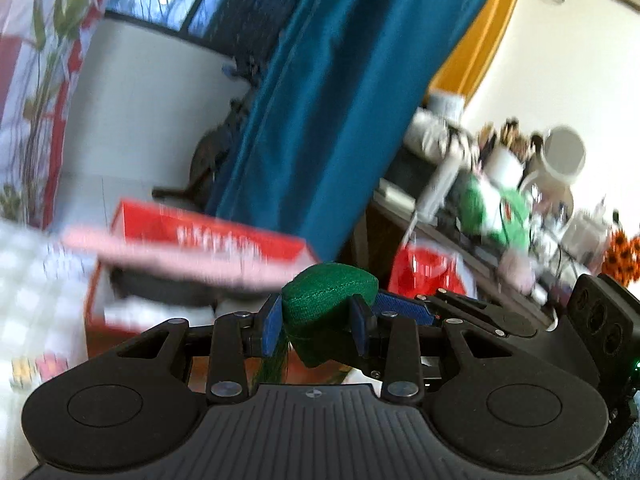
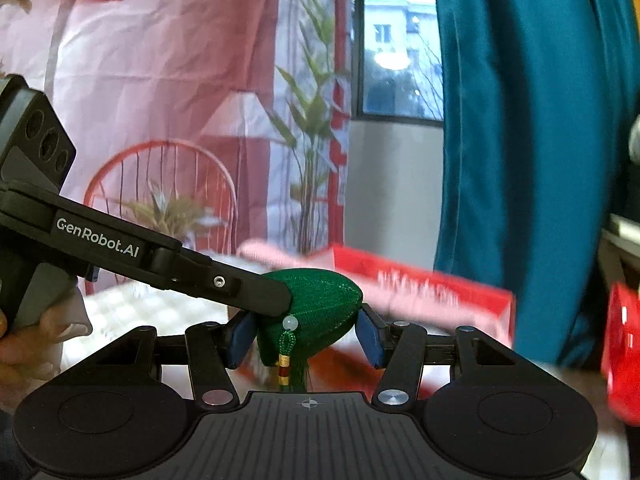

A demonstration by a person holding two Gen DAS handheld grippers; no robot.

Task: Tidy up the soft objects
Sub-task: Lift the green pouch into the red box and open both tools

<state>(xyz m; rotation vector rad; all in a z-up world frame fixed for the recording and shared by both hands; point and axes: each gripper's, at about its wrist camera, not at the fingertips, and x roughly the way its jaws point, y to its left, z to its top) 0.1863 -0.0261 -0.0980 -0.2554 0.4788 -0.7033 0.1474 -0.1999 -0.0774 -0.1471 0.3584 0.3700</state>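
Only right wrist shows the green pouch's (image 2: pixel 312 312) tassel (image 2: pixel 287 350) — bead-topped.

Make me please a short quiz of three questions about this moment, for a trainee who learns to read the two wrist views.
1. What hangs under the green knitted pouch?
A) a tassel with a pale bead
B) a metal key
C) a paper label
2. True or false: only the left gripper grips the pouch, and the right gripper is empty.
3. Fill in: the box behind the pouch is coloured ____.
Key: 1 A; 2 false, both grip it; 3 red.
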